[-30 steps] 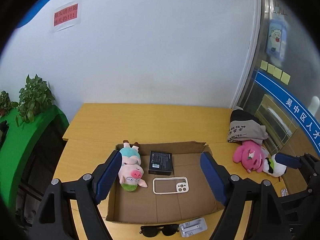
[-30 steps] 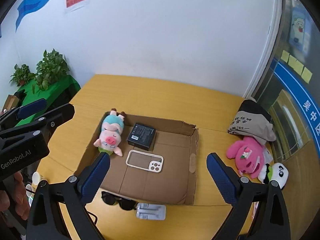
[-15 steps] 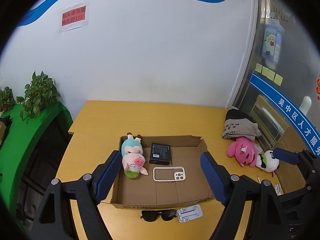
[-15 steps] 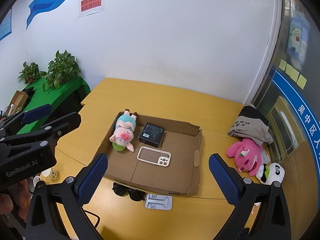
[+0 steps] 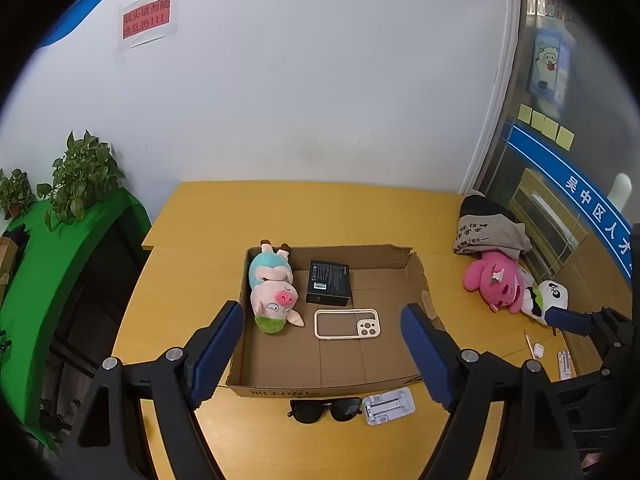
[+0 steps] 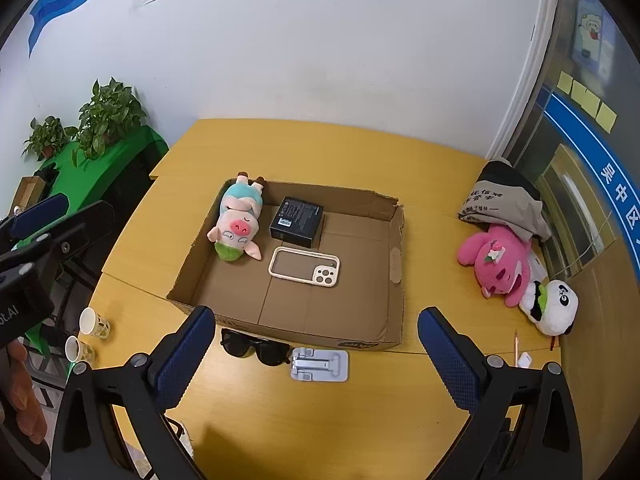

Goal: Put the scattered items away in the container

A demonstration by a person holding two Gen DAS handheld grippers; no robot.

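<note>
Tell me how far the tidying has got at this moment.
Partly done. In the box lie the pig plush, the black carton and the phone case. Nothing is in hand: the left hand-held gripper and the right hand-held gripper are both open and empty. Left on the table: the sunglasses and the stand, in front of the box.

We see bare floor in the lower and right parts of the cardboard box (image 6: 394,216), while the pig plush (image 6: 236,224), black box (image 6: 297,222) and phone case (image 6: 305,267) fill its upper left. Below its near wall, sunglasses (image 6: 255,348) and a white stand (image 6: 319,365) lie on the table (image 6: 328,420); lower in the frame it is bare.
</note>
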